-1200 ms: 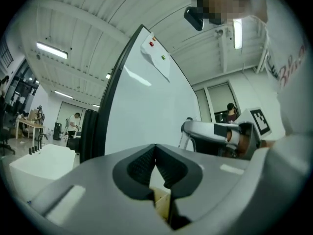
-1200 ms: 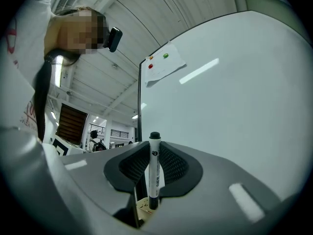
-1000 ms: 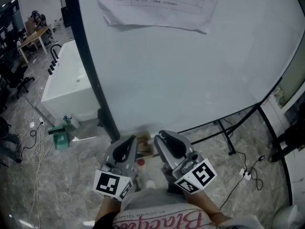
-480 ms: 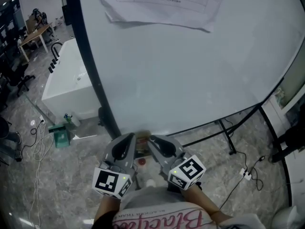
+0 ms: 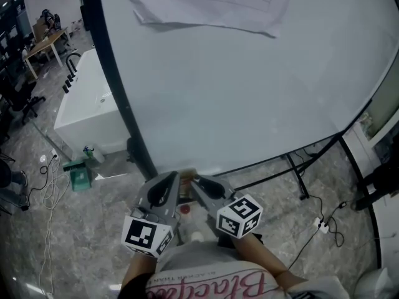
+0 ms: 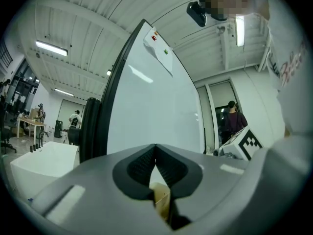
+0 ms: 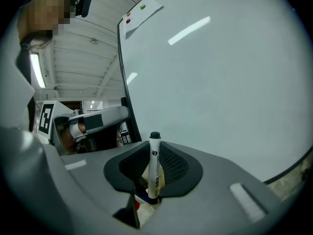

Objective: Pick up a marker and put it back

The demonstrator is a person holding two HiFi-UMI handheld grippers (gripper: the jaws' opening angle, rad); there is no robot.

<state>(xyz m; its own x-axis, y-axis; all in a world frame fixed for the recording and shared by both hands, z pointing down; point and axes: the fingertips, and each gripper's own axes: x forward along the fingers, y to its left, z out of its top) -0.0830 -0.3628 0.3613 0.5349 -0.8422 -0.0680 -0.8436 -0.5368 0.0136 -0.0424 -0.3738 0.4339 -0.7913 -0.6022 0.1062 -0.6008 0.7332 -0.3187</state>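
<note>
Your right tool [image 5: 201,184] has dropped and rolled since a second ago. Its cube now sits closer to your left tool [image 5: 163,192], which hasn't budged. The right jaws are partly closed, clamped on the marker [image 7: 154,163], which stands upright between them, cap up. You look to be on the return leg, lowering it toward the tan box [image 5: 186,196] just below both tools. The left tool's jaws are together, holding nothing.

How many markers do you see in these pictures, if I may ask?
1: a marker stands upright, gripped between the jaws of the right gripper, in front of the whiteboard. Others may be hidden lower down, behind the gripper.
</note>
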